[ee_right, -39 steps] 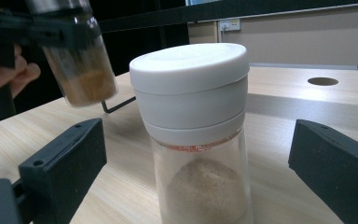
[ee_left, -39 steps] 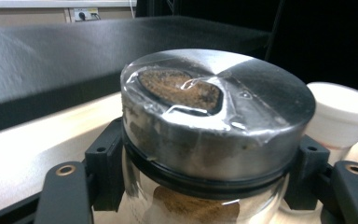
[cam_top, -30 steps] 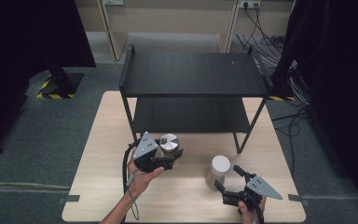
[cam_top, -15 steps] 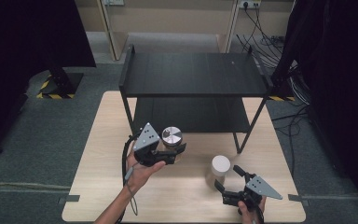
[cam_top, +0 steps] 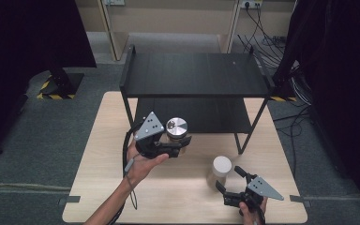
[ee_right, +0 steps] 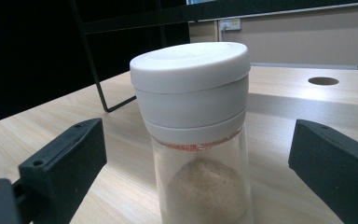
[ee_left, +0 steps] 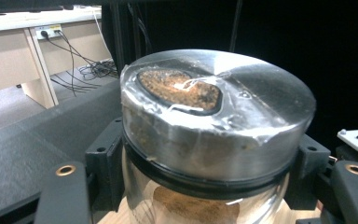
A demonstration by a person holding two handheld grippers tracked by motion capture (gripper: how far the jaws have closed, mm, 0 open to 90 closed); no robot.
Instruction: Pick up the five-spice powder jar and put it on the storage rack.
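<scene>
The left tool (cam_top: 176,149) pinched a glass jar (cam_top: 176,133) just below its brushed-metal lid, one black jaw pressed to each side. In the left gripper view the lid (ee_left: 216,112) carried a clear film over a brown, grainy patch, and brown powder showed through the glass beneath. The jar was off the bench (cam_top: 103,140), in front of the black two-tier shelf (cam_top: 197,70), close to the front edge of its lower tier.

The right tool (cam_top: 229,180) sat low near the bench's front right corner, its jaws spread and apart from a second jar with a white cap (cam_top: 221,166) and pale powder inside, which stood on the bench between them. Bare wood lay between the two jars and along the left side.

The held jar's base was cut off in the left gripper view, and the high view showed little beyond its lid. The shelf's lower tier was in deep shadow.
</scene>
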